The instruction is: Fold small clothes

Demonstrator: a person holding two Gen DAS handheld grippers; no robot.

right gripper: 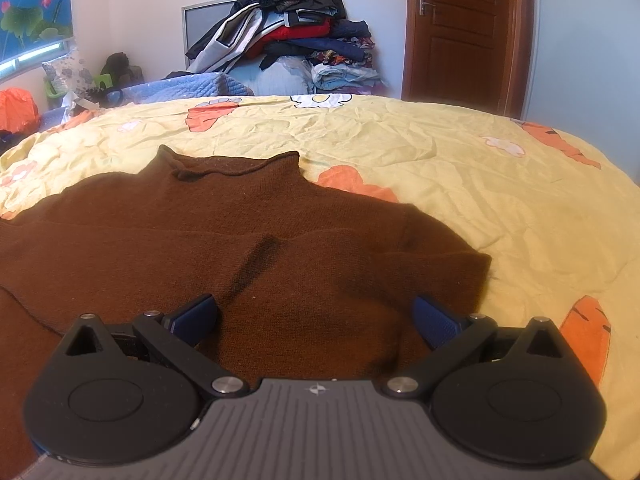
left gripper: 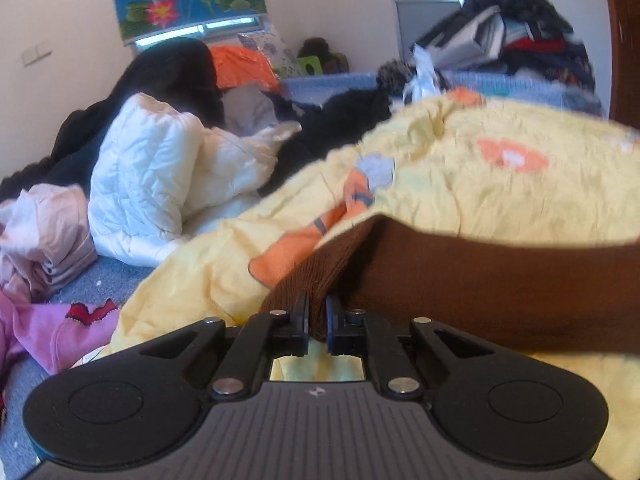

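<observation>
A brown knitted sweater (right gripper: 224, 236) lies flat on the yellow bedspread (right gripper: 460, 168), its collar pointing away from me. In the left wrist view my left gripper (left gripper: 318, 310) is shut on a ribbed edge of the brown sweater (left gripper: 500, 284), which rises as a pinched fold between the pads. My right gripper (right gripper: 314, 316) stands open just above the sweater's lower right part, blue pads (right gripper: 434, 320) wide apart, nothing gripped. The sweater's right sleeve lies folded in over the body.
Left of the bedspread (left gripper: 480, 184) lie a white padded jacket (left gripper: 160, 176), pink clothes (left gripper: 44, 232), a purple garment (left gripper: 60, 328) and dark clothes (left gripper: 168, 76). A tall heap of clothes (right gripper: 296, 28) stands at the far wall beside a wooden door (right gripper: 460, 28).
</observation>
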